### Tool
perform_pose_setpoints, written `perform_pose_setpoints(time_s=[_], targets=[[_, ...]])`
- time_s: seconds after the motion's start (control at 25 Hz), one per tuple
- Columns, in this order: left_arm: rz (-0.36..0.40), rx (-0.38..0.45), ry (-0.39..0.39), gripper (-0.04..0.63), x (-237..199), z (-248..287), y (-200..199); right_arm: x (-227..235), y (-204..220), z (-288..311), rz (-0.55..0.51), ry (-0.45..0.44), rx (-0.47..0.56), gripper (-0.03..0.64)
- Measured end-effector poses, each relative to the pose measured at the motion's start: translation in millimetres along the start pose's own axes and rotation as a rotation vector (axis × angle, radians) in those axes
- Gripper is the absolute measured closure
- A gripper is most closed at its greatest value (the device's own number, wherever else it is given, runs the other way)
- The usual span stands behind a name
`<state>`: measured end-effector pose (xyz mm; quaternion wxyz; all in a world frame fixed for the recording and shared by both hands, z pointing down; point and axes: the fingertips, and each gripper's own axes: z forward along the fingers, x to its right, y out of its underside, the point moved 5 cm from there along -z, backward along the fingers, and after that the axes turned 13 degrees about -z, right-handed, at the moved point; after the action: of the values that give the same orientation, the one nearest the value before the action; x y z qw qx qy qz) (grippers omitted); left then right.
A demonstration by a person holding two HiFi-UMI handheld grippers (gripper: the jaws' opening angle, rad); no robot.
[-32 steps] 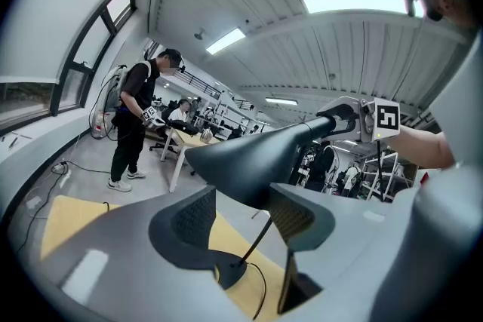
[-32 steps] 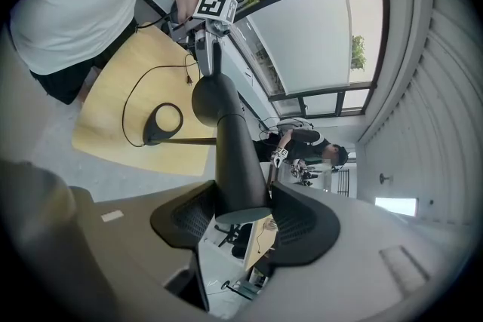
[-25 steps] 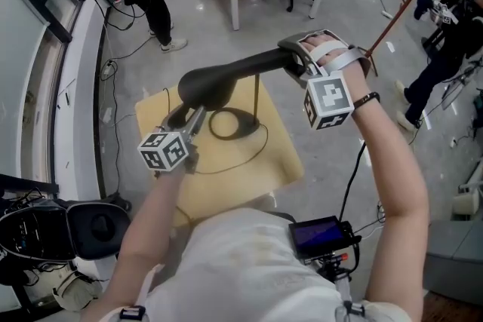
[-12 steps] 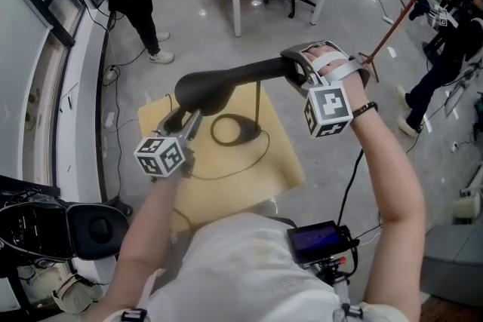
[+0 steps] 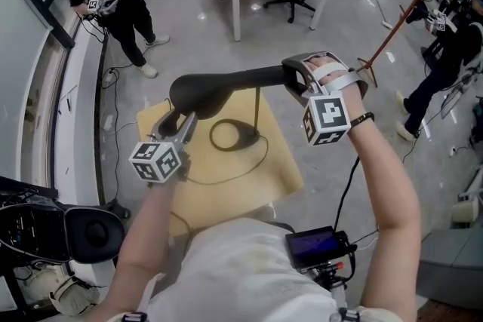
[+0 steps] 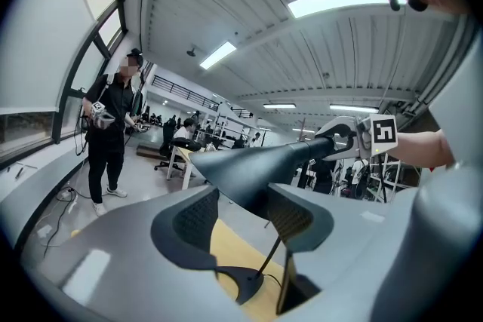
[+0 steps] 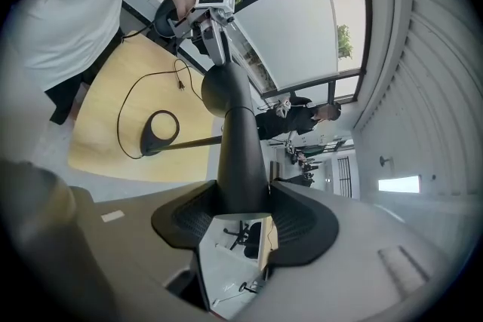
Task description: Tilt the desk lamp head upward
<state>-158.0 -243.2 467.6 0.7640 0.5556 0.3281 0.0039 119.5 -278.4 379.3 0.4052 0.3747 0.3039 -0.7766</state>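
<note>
Above table (image 5: 253,171), lamp head (image 5: 226,83) lengthwise left-right, wide end left

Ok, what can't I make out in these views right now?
- Hinge between head and stem: in the head view it is under the head; in both gripper views it is behind the head or the jaws.
- Left hand-held gripper grip: in the head view its tips are under the head; in the left gripper view it is unclear whether it presses.
- Table near edge: in the head view it is behind the person's torso.
</note>
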Motion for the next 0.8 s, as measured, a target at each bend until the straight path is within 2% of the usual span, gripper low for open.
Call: perform_pose_setpoints(time_s=[0.8], targets=[[0.081, 0.078, -0.014, 0.411, 14, -14, -44, -15, -2, 8, 0.152, 0.024, 0.022, 0.385]])
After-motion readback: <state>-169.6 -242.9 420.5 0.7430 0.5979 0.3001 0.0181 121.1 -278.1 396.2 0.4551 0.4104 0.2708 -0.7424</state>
